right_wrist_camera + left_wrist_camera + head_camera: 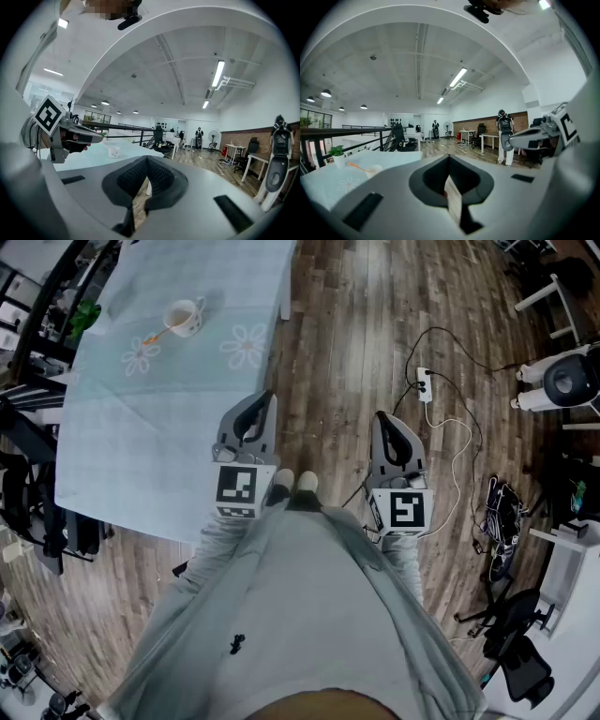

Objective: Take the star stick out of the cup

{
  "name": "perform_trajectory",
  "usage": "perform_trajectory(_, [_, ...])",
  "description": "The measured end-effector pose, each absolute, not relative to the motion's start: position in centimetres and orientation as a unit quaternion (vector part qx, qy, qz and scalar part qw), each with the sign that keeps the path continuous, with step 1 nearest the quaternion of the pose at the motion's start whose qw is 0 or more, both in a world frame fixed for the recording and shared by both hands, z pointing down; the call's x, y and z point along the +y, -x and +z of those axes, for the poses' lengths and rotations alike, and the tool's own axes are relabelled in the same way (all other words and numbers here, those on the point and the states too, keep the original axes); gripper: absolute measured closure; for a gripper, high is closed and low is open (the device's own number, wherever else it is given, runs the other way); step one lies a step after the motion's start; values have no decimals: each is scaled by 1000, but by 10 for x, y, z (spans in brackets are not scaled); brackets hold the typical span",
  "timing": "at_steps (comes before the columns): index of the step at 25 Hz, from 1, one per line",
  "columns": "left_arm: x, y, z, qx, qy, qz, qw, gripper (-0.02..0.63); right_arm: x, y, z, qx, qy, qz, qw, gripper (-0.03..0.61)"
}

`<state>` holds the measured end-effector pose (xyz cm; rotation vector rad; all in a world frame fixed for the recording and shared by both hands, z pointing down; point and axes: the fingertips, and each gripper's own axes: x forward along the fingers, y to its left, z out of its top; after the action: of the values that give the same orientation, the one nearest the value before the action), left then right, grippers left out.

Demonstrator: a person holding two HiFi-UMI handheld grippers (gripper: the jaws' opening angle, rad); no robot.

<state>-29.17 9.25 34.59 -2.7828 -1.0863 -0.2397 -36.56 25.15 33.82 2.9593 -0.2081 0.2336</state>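
A white cup (185, 317) stands on the pale blue tablecloth (141, 437) far up the table, with an orange stick (155, 334) leaning out of it to the left. Both grippers hang near my body, well short of the cup. My left gripper (266, 397) is over the table's near right corner, jaws together and empty. My right gripper (381, 416) is over the wooden floor, shut on nothing. In the left gripper view the cup (372, 170) and stick (355, 165) sit low at the left. The right gripper view shows the cup (113, 151) small beyond the left gripper (91, 136).
The table's right edge (282, 296) runs beside bare wooden floor. A power strip (424, 382) with trailing cables lies on the floor to the right. A green plant (84, 315) stands at the table's far left. Office chairs (516, 652) and white furniture line the right side.
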Motion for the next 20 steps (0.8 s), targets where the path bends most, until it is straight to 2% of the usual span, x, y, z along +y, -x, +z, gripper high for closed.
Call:
perform_trajectory(13, [114,273,356,-339,934,-83,79,595,288,347,355,-57,-992,79,77,563])
perform_trajectory(20, [124,215,367,-334,936,-87,75,595,297,287,368,-65,-991,96,73,563])
